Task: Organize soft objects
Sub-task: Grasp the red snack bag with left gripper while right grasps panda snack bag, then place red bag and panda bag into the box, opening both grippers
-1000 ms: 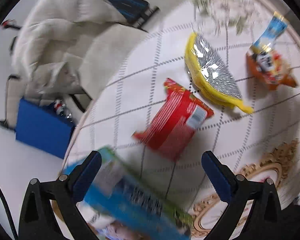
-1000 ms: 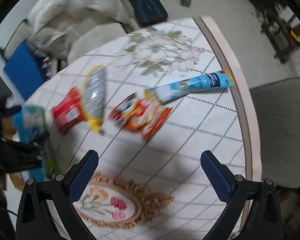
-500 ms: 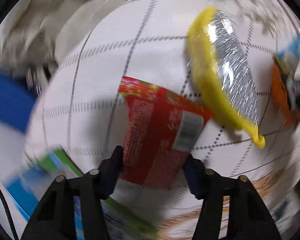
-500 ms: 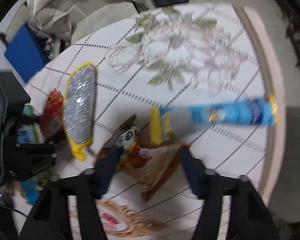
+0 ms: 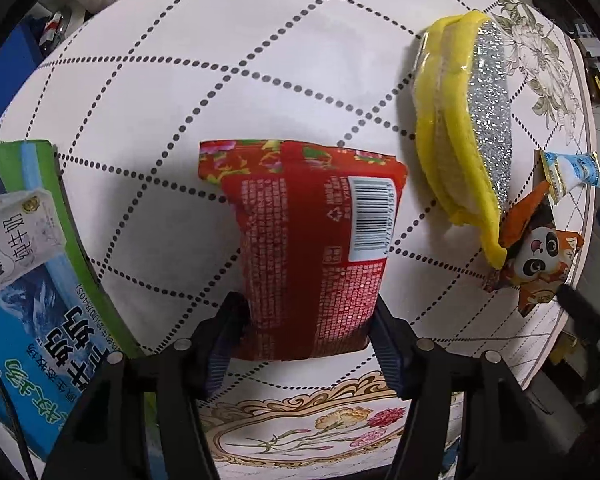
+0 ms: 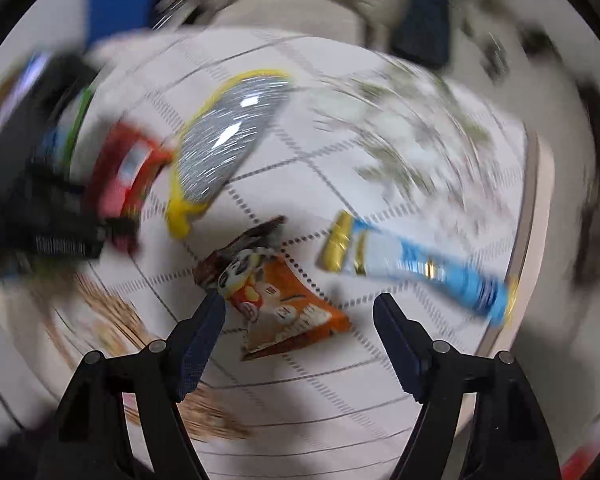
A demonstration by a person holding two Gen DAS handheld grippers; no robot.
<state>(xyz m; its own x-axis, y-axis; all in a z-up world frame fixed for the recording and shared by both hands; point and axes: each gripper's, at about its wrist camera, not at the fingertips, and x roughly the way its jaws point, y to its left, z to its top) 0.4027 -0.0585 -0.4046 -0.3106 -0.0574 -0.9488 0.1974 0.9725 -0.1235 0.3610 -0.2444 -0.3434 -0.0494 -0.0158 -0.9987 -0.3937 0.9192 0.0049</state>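
Between left gripper (image 5: pixel 306 326) pads: red packet (image 5: pixel 312 248), clamped, previously apart; right gripper (image 6: pixel 300 316) reopening, straddling orange packet (image 6: pixel 288 304).

Red snack bag (image 5: pixel 312 248): glossy printed plastic film. Yellow sponge pad (image 5: pixel 448 136): soft foam, glittery silver mesh face. Milk carton box (image 5: pixel 32 280): smooth printed cardboard. Tabletop (image 5: pixel 220 80): smooth white patterned cover, slightly sheeny.
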